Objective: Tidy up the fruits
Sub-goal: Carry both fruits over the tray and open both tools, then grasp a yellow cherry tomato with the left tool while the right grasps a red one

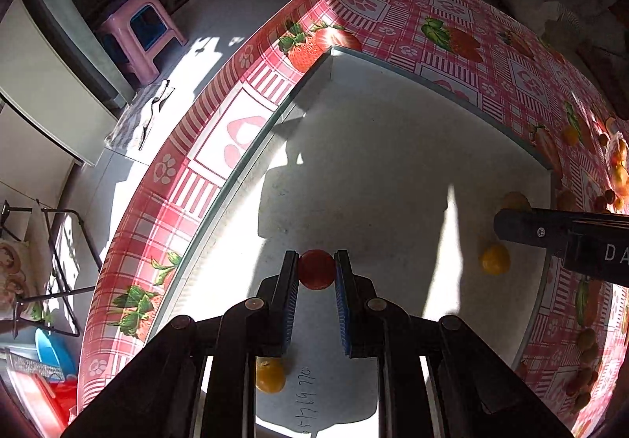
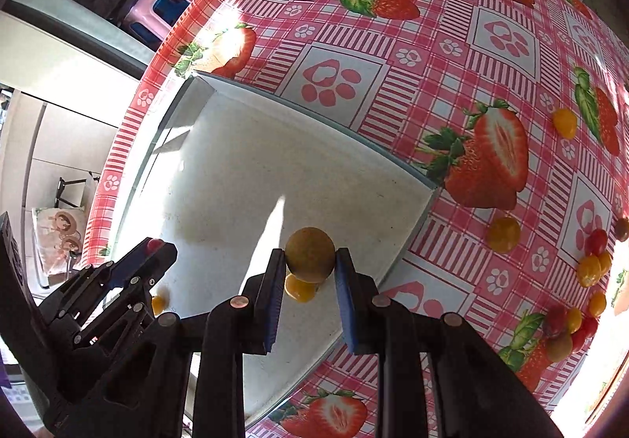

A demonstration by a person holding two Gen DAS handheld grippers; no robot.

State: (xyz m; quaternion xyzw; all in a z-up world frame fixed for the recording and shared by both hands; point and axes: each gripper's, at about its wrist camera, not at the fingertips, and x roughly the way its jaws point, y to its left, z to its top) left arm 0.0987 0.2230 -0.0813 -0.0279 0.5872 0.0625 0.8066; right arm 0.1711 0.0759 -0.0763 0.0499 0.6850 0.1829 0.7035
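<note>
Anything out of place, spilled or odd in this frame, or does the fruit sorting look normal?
Nothing looks damaged or spilled. Small tomatoes lie loose on the strawberry tablecloth beside the white tray, unsorted. The left gripper holds a red tomato; the right gripper holds a brownish round fruit.

Both grippers point steeply down side by side, the left gripper (image 1: 316, 268) clamped on a small red fruit (image 1: 316, 269), the right gripper (image 2: 309, 256) clamped on a brownish round fruit (image 2: 309, 254).

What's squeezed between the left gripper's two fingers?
A small red tomato, pinched between the left gripper's fingers above the white board. The left wrist view shows it.
</note>
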